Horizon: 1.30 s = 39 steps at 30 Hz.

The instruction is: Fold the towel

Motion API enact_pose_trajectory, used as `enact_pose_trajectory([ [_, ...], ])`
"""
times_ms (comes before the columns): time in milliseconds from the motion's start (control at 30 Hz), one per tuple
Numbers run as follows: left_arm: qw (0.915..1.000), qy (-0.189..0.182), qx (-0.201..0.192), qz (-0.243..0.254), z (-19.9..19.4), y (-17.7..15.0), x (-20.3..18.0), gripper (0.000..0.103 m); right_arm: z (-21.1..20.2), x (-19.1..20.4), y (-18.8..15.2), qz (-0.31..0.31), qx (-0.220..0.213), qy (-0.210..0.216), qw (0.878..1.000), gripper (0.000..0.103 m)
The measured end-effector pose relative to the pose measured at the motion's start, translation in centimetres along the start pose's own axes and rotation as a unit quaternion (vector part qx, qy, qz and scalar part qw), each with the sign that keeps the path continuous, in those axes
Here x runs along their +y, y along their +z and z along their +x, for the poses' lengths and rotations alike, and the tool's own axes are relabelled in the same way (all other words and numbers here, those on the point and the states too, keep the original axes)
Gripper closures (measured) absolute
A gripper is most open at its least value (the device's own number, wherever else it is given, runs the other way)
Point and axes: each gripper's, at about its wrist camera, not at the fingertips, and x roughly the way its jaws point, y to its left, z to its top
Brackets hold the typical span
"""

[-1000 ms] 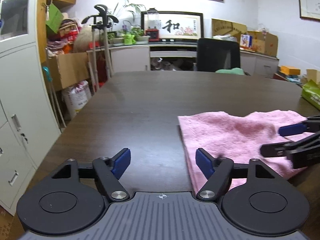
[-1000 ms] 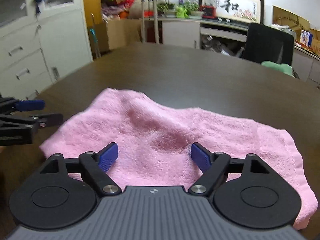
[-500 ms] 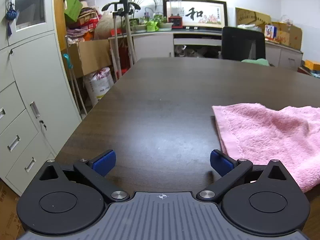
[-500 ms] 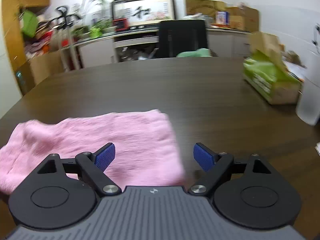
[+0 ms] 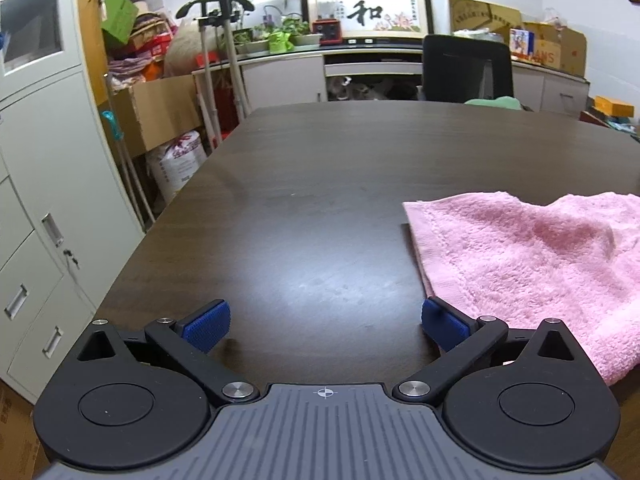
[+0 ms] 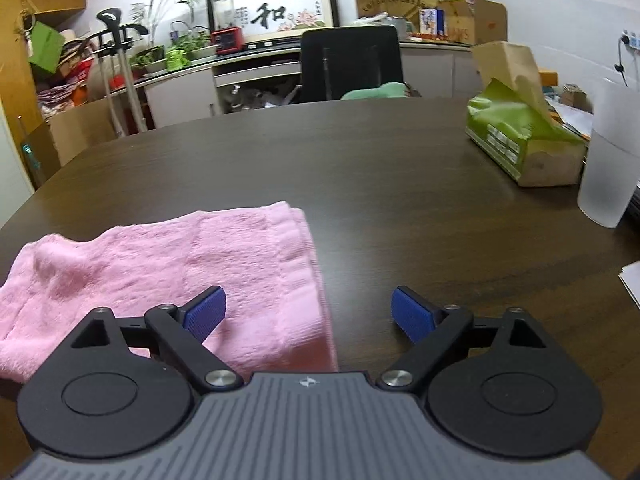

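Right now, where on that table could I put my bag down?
The dark table is bare left of and beyond the pink towel. The right end is crowded: green tissue box, frosted cup, papers.

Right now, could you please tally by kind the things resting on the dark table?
Pink towel: 1
Green tissue box: 1
Frosted cup: 1
White paper, partly out of frame: 1
Total on the table: 4

A cluttered office: grey filing cabinets (image 5: 36,208) line one wall, a black swivel chair (image 6: 351,64) faces the dark surface (image 5: 320,184), framed calligraphy (image 5: 366,12) hangs above a counter, and cardboard boxes (image 5: 556,46) pile up nearby.
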Motion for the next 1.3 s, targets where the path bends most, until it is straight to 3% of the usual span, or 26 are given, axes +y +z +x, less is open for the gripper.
enact_pose_trajectory([
  [300,0.9996,-0.029,0.005,-0.002,0.7,0.2,-0.2,0.000,-0.5,1.7,-0.6,-0.016,-0.006,0.044,0.999,0.009],
  [733,0.9991,-0.038,0.010,-0.013,0.9,0.5,0.5,0.000,-2.3,2.6,-0.2,-0.021,-0.058,0.062,0.996,0.004],
  [933,0.9992,-0.037,0.010,-0.014,0.9,0.5,0.5,0.000,-2.2,3.6,-0.4,-0.046,-0.062,0.062,0.995,0.002],
  [1300,0.9992,-0.037,0.010,-0.014,0.8,0.5,0.5,0.000,-2.0,3.0,-0.3,-0.028,-0.059,0.063,0.996,0.001],
])
